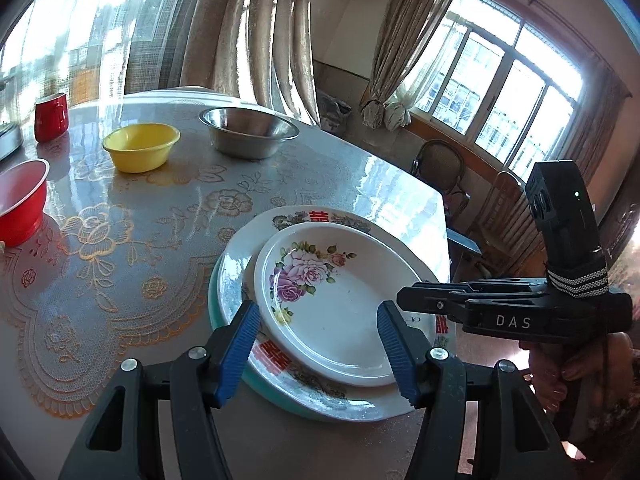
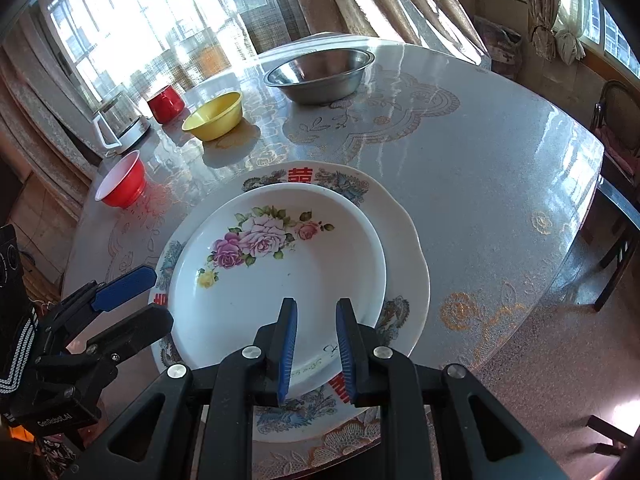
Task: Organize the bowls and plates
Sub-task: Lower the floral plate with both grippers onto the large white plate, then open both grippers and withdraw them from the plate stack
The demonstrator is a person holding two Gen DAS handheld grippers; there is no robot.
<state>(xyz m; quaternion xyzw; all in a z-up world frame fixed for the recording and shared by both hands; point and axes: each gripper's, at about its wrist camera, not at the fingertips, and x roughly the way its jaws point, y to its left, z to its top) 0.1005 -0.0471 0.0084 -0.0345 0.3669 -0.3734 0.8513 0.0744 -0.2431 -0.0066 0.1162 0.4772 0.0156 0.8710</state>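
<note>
A white plate with painted roses lies on a larger plate with red characters. A teal plate shows under both. My left gripper is open over the stack's left rim, and its blue pads touch nothing. My right gripper hovers over the near rim of the rose plate. Its jaws stand a narrow way apart with nothing pinched. Farther back on the table sit a steel bowl, a yellow bowl and a red bowl.
A red mug and a kettle stand at the table's far left. The round table has a glossy floral cover, with bare surface right of the plates. A chair stands past the right edge, and curtains hang behind.
</note>
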